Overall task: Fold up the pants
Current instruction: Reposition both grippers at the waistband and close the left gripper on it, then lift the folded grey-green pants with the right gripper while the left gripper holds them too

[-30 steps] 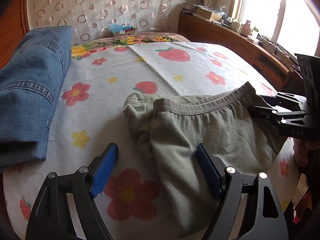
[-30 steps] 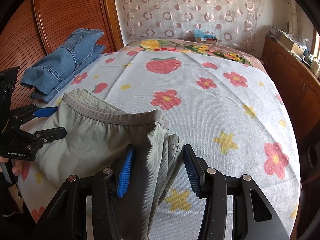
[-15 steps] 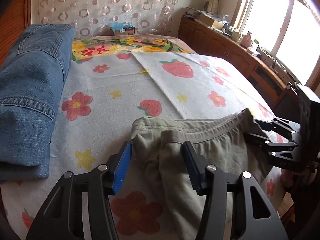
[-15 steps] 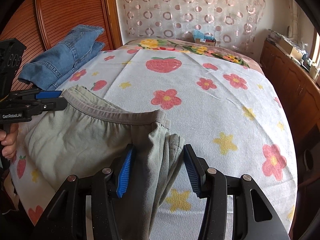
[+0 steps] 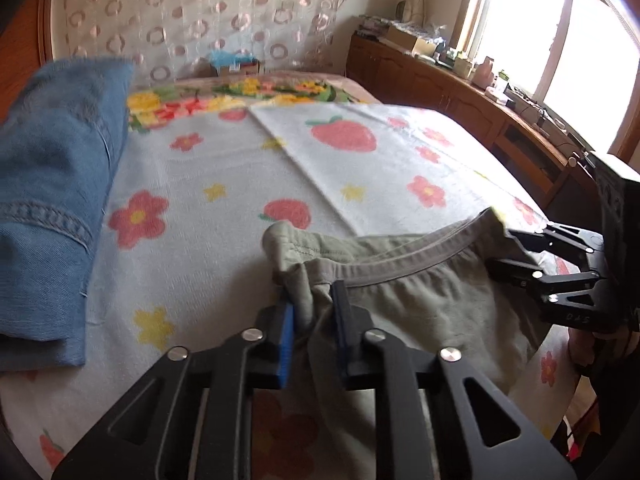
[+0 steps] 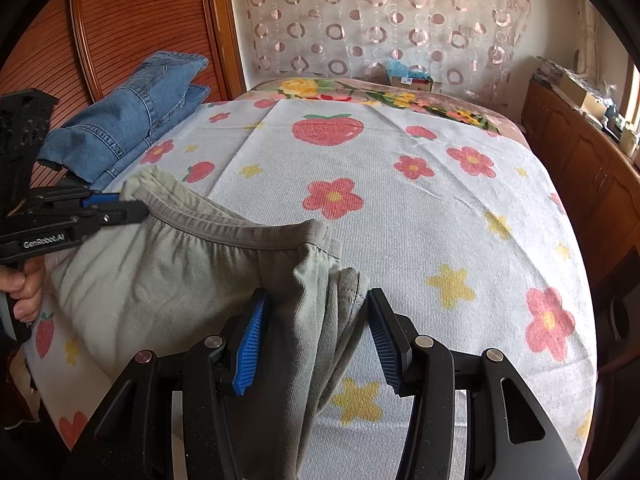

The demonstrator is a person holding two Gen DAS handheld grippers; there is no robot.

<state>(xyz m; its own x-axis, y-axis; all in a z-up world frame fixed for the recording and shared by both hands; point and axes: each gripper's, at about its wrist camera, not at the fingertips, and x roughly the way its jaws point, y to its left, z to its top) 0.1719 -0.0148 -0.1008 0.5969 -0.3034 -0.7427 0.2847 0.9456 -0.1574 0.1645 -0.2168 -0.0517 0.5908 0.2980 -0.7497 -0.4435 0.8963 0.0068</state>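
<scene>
Left wrist view: the left claw point(image 5: 314, 314) has just been closing and its blue pads now pinch a bunched corner of the green pants point(image 5: 420, 304) at the waistband point(image 5: 404, 270), cloth gathered between the jaws. The pants lie on the flowered bed sheet point(image 5: 208, 248), spreading to the right of this claw toward the right claw point(image 5: 508, 256), which sits at the far waistband corner. A folded pair of jeans point(image 5: 48, 200) lies well apart to the left of the claw; blurred in this view. Right wrist view: the right claw point(image 6: 316, 332) stands half spread, with the other waistband corner and a hanging fold of the pants point(image 6: 160, 276) between its jaws; the pads flank the cloth, and whether both press on it I cannot tell, since a gap shows beside the right pad. The left claw point(image 6: 128, 206) is seen at the left, nipped onto the waistband end, with a hand point(image 6: 24, 288) on its grip below. The jeans point(image 6: 128, 116) lie beyond it against the wooden panel. Judgement: the step in hand is taking hold of the two waistband corners before a lift or fold; the left side is secured, the right side looks not yet clamped. The next move likely calls for the right claw to close firmly on its corner, then both claws to raise and draw the waistband taut together, keeping even tension so the bunched cloth does not slip free of either grip.
</scene>
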